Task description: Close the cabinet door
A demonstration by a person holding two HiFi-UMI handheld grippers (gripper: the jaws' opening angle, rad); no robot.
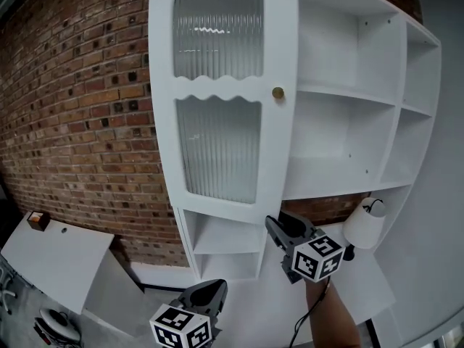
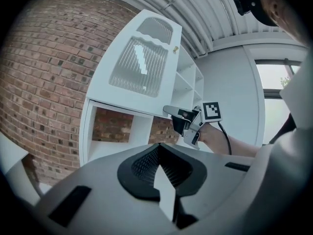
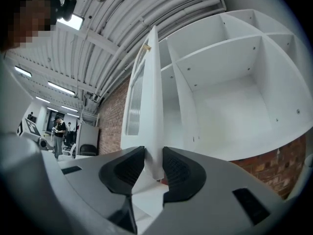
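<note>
"Head view first: where did the cabinet door (image 1: 221, 151) stand?"

"Swung open, out from the white cabinet (image 1: 348, 93) against the brick wall (image 1: 80, 107). Its two ribbed glass panes faced the camera, and the brass knob (image 1: 278, 93) sat on its right edge, partway up."

"And the right tool (image 1: 283, 227)?"

"Up at the door's lower right corner. In the right gripper view, the right tool (image 3: 154, 163) was holding the cabinet door (image 3: 154, 106) edge-on, one dark pad against each face of the panel, right at the bottom corner. The knob (image 3: 145, 47) showed far up that same edge."

"What about the left tool (image 1: 206, 296)?"

"Low and near, to the left of the right one and well apart from the door. The left gripper view showed the left tool (image 2: 159, 153) closed narrow, its pads meeting with nothing between them. Beyond it were the cabinet door (image 2: 137, 67) and the right tool (image 2: 181, 117) at the door's bottom edge."

"Anything else around?"

"A white lamp (image 1: 365, 223) just right of the right tool, and a white desk (image 1: 58, 256) at the far left by the wall, with a small brown box (image 1: 38, 220) on its corner."
</note>
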